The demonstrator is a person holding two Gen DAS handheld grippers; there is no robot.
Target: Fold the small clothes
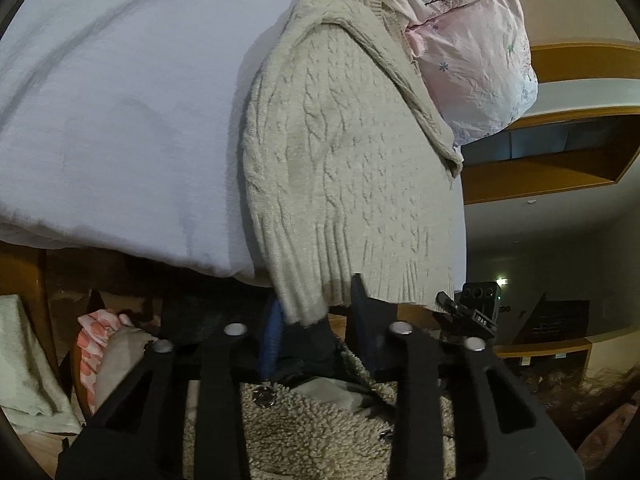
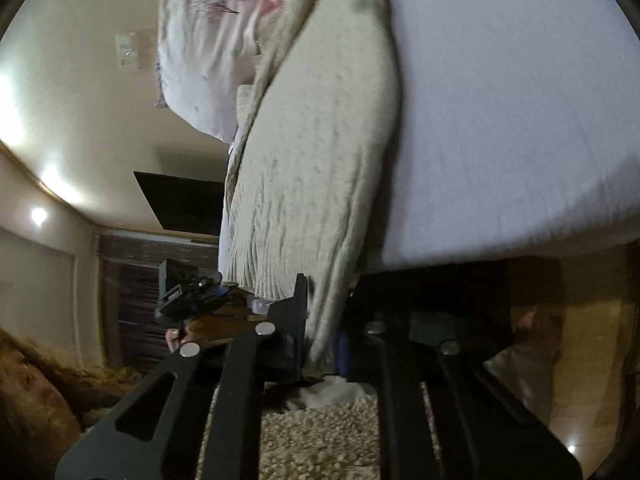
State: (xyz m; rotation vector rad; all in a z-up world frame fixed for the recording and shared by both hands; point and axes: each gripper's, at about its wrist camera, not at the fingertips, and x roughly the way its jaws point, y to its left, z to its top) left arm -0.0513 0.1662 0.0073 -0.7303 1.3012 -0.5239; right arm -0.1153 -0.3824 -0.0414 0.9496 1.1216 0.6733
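A cream cable-knit sweater (image 1: 344,152) lies on the white sheet (image 1: 120,100) and hangs toward me over the bed's edge. My left gripper (image 1: 316,312) is shut on the sweater's ribbed hem at its lower left corner. In the right wrist view the same sweater (image 2: 316,168) runs down to my right gripper (image 2: 320,320), which is shut on the hem's other corner. Each gripper shows in the other's view, the right one in the left wrist view (image 1: 472,308) and the left one in the right wrist view (image 2: 188,292).
A pink floral pillow (image 1: 472,48) lies beyond the sweater's collar. A wooden bed frame (image 1: 32,280) and a pile of other clothes (image 1: 100,344) sit lower left. A fleecy garment (image 1: 320,432) is under the grippers. A dark screen (image 2: 180,204) hangs on the wall.
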